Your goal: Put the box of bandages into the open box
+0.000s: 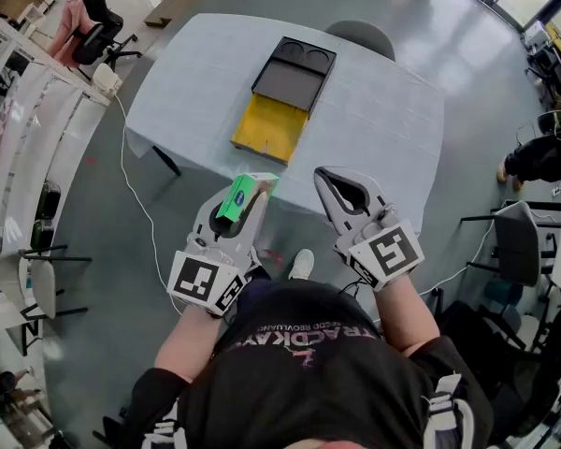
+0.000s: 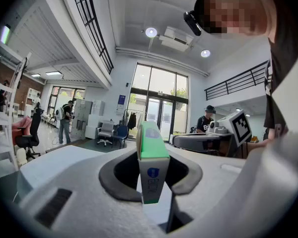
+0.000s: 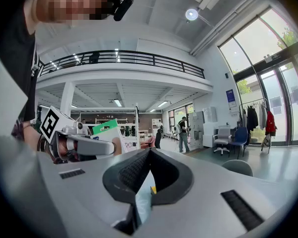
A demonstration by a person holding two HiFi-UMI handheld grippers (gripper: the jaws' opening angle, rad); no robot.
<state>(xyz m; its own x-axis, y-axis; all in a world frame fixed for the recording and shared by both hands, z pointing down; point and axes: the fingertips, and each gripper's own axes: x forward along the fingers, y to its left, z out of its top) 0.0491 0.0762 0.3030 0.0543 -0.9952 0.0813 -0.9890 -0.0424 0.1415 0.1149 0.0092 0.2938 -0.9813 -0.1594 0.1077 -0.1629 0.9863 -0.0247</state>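
- Box of bandages: a slim carton with a green face and a white end panel bearing a blue emblem. It is clamped between the jaws of the left gripper and is not in the open box.
- In the left gripper view, the box of bandages stands on edge in the middle of the left gripper. A jaw presses on each broad side, and the green face points away from the camera.
- In the head view the carton is held in the air by the near edge of the table, well apart from the open box.
- The open box lies flat on the white tablecloth. It has a yellow half nearer the person and a dark grey half beyond it, which has two round recesses.
- The right gripper is held up beside the left one.
- In the right gripper view, the jaws of the right gripper are closed, tip against tip, with nothing between them.
- That view also shows the green-and-white carton off to the left.
- A grey chair stands behind the far side of the table.
- A white cable trails across the floor on the left.
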